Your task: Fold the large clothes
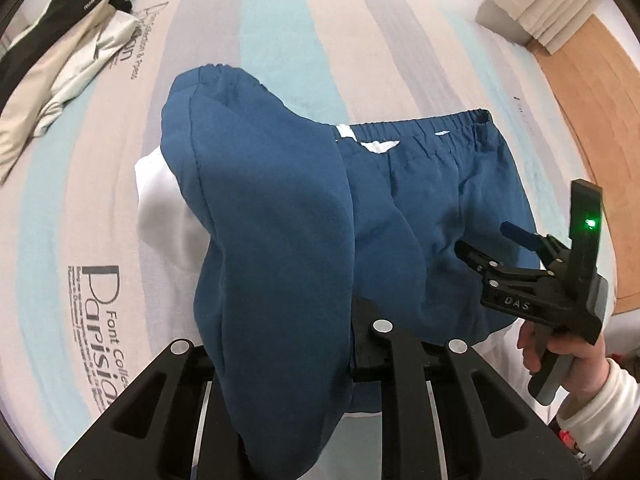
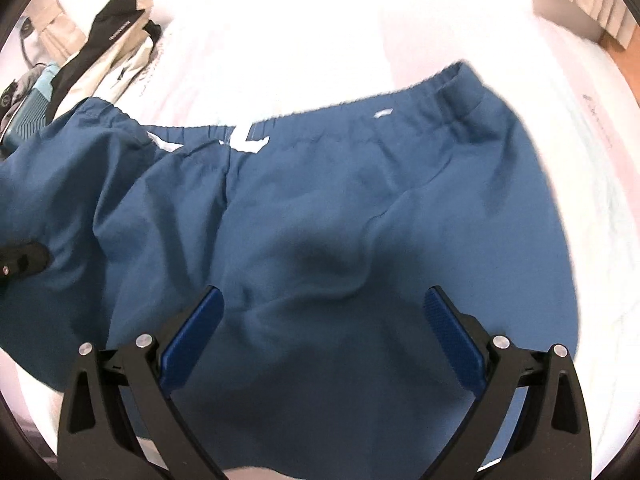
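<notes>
Blue trousers (image 1: 420,184) with an elastic waistband and white drawstring lie on a bed, waistband on the far side. My left gripper (image 1: 288,344) is shut on a fold of the blue cloth, which hangs lifted and draped over its fingers, hiding the left fingertip. In the right wrist view the trousers (image 2: 320,200) spread flat below my right gripper (image 2: 324,312), which hovers open with its blue pads (image 2: 192,340) wide apart and nothing between them. The right gripper (image 1: 488,240) also shows in the left wrist view, at the garment's right edge, held by a hand (image 1: 560,352).
The bed sheet (image 1: 80,208) is striped with printed lettering. A white cloth (image 1: 160,208) lies under the trousers. Beige and black garments (image 1: 60,48) are piled at the far left. Wooden floor (image 1: 592,128) and a curtain (image 1: 540,4) lie to the right.
</notes>
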